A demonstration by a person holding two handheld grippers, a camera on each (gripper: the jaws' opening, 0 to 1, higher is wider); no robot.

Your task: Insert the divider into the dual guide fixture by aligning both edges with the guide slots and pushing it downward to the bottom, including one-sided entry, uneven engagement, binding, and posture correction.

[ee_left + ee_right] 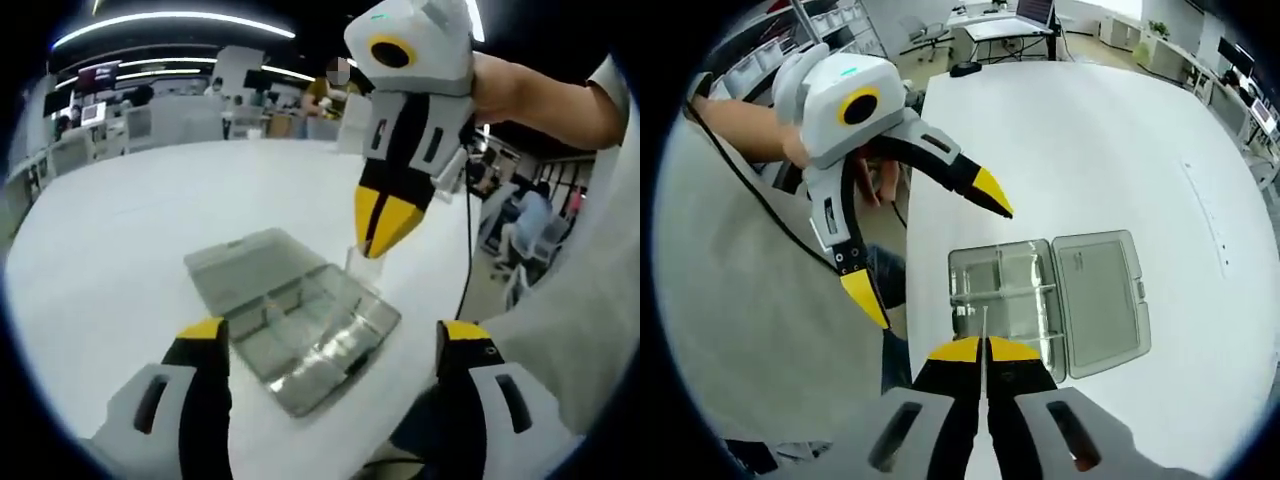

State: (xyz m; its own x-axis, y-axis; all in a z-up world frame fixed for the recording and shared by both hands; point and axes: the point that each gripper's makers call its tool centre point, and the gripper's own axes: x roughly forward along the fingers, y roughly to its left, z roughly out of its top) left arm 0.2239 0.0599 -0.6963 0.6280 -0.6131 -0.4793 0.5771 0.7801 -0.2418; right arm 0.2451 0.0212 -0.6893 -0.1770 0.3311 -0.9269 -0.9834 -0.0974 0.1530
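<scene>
Clear divider (985, 330) pinched in right gripper (985, 347) fingers above open box (1045, 300); left gripper (335, 335) released.

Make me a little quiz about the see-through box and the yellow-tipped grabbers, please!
1. True or false: the lid of the clear box lies open on the white table.
2. Which gripper pinches the thin clear divider? A) left gripper B) right gripper
3. Fill in: the left gripper's jaws stand ____.

Key
1. True. The lid lies flat beside the tray part.
2. B. In the right gripper view its jaws are closed on the divider, held above the box.
3. Open. They are spread wide apart, with nothing between them.
</scene>
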